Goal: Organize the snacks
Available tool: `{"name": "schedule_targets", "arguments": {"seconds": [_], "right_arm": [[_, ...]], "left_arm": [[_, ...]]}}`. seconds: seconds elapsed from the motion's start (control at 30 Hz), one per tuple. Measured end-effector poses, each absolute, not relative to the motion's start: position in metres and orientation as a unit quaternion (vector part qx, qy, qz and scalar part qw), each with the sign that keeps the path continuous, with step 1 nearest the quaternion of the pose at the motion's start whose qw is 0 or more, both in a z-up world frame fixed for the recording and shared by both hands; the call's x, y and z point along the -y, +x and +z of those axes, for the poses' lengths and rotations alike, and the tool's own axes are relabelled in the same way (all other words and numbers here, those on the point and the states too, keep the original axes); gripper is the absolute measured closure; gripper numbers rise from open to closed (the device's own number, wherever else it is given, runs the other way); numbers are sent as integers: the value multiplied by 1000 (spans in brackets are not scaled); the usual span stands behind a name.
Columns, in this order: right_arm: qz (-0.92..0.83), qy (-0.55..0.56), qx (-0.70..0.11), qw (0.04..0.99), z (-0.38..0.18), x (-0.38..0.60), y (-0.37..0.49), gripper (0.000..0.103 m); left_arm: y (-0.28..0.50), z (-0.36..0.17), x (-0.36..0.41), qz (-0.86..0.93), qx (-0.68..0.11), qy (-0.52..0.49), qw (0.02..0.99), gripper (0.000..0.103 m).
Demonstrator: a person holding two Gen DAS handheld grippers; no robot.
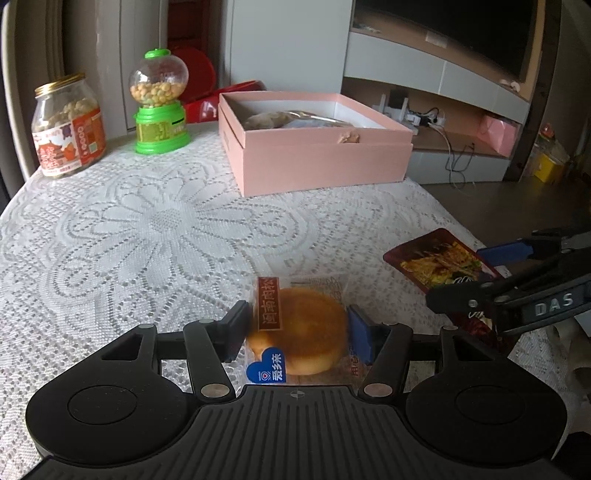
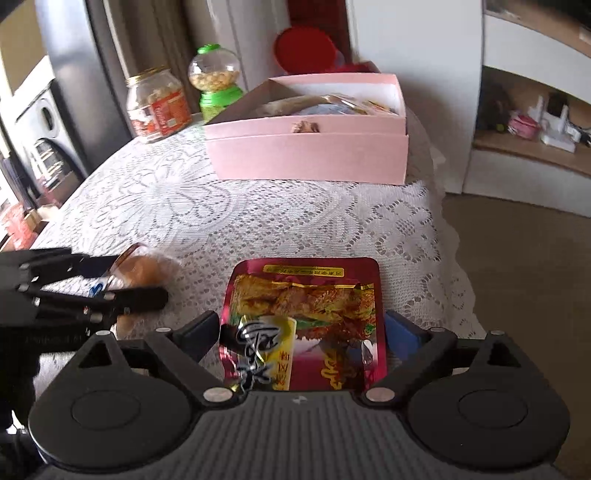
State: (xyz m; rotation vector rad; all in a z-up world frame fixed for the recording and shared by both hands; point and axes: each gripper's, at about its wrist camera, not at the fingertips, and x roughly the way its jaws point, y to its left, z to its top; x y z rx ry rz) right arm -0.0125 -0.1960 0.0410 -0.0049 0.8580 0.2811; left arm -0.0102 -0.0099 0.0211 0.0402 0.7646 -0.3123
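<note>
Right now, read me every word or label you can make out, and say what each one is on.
"闽南肉松": red strip on the wrapped round cake.
"爱乡亲": its blue heart label.
"DAS": the right gripper.
Red snack pouch, glass jar, green candy dispenser: print too blurred to read.

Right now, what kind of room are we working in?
Probably a living room at home. A table under a white lace tablecloth stands before a white media unit holding a dark flat television screen, with chargers and cables on its lower shelf.
</note>
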Motion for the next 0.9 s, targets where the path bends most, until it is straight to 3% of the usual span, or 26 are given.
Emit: {"name": "schedule_targets", "arguments": {"seconds": [0.13,0.2,0.37,0.47,0.5,0.67,0.73,0.8,0.83,0.9], "right_arm": [[120,-49,-413,902,38,181,-17,15],[127,-63,-404,904,42,179,-22,37],[149,-35,-397,905,62,186,-29,51],[155,-25,-388,908,70,191,-31,83],[152,-25,-384,910,74,192,-31,101],[164,-28,-376,912,77,196,-31,99],[166,-23,-370,914,77,201,-34,83],[151,-10,-362,920,76,208,-38,28],[139,-4,-356,924,74,212,-41,20],[121,7,-357,926,70,218,-44,19]], "left_arm": [[-12,22,14,-149,-377,33,913,40],[-14,22,15,-147,-379,42,913,40],[-16,23,21,-138,-382,53,912,40],[-16,23,21,-139,-383,57,912,40],[-16,23,21,-139,-382,59,912,40],[-18,23,22,-140,-379,63,913,40],[-17,22,22,-140,-379,63,913,40],[-17,22,22,-139,-379,62,913,39],[-17,22,23,-138,-378,61,913,39],[-17,21,23,-136,-375,59,915,39]]}}
